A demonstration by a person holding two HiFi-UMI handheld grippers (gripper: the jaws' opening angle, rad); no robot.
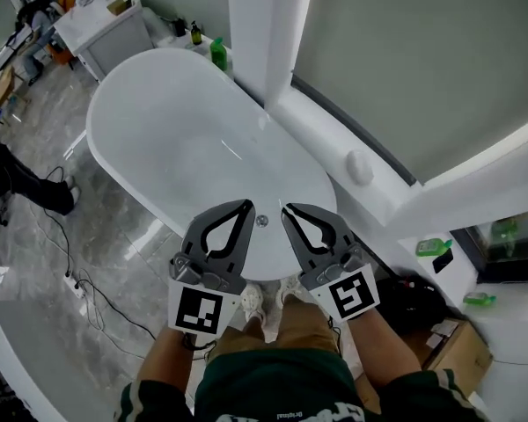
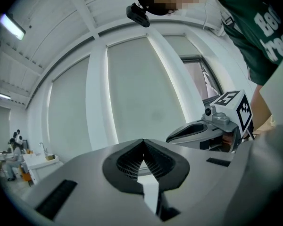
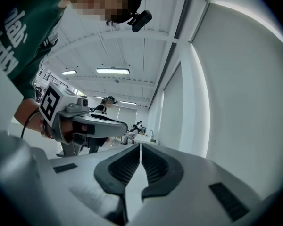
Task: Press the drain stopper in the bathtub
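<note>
No legible text, white letters (image 2: 272, 34) on green shirt (image 2: 245, 51) cut off, unreadable

The bathtub (image 1: 158, 130) is glossy white, its drain stopper (image 1: 262, 221) silver. The left gripper (image 1: 248, 204) and right gripper (image 1: 285, 208) are grey, edged in black, with black-and-white square markers. The floor (image 1: 62, 244) is veined grey marble. The far bottle (image 1: 218, 54) is green.

Head view: steeply down over bathtub (image 1: 185, 139). Left gripper view, tilted up, catches right tool (image 2: 170, 138); right gripper view catches left tool (image 3: 125, 125).

One bathtub (image 1: 180, 143), one drain stopper (image 1: 262, 221), two hand-held grippers (image 1: 245, 206) (image 1: 287, 209).
</note>
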